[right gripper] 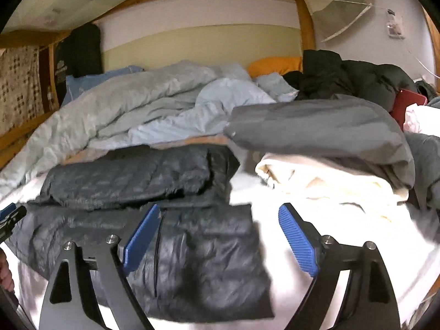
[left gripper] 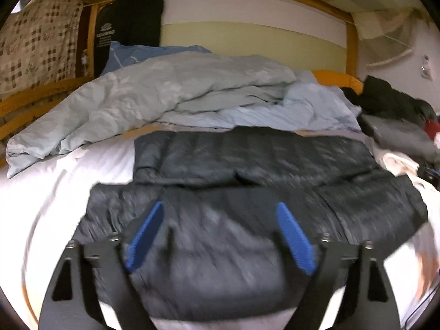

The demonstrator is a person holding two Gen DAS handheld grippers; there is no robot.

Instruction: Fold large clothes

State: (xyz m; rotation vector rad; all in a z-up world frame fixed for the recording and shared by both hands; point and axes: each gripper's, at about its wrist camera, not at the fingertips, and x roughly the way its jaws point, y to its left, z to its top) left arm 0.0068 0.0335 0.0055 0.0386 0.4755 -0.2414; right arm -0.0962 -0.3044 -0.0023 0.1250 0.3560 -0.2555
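Dark quilted jacket (right gripper: 154, 220) lying flat on the white sheet (left gripper: 55, 187), far half already doubled over the near half, so partly folded and likely one more fold left. Left gripper (left gripper: 220, 236) and right gripper (right gripper: 220, 239) both spread wide above it, gripping nothing. Beyond: rumpled blue duvet (left gripper: 178, 93); beside, a grey and cream clothes pile (right gripper: 330, 151).

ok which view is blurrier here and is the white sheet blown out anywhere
Left wrist view: heaviest motion smear, across the near part of the dark puffer jacket and the lower right edge; the far duvet stays sharper. Right wrist view: the jacket's quilting reads fairly crisp, but the white sheet is overexposed with no texture. Both views bend the wooden bed frame from fisheye distortion.
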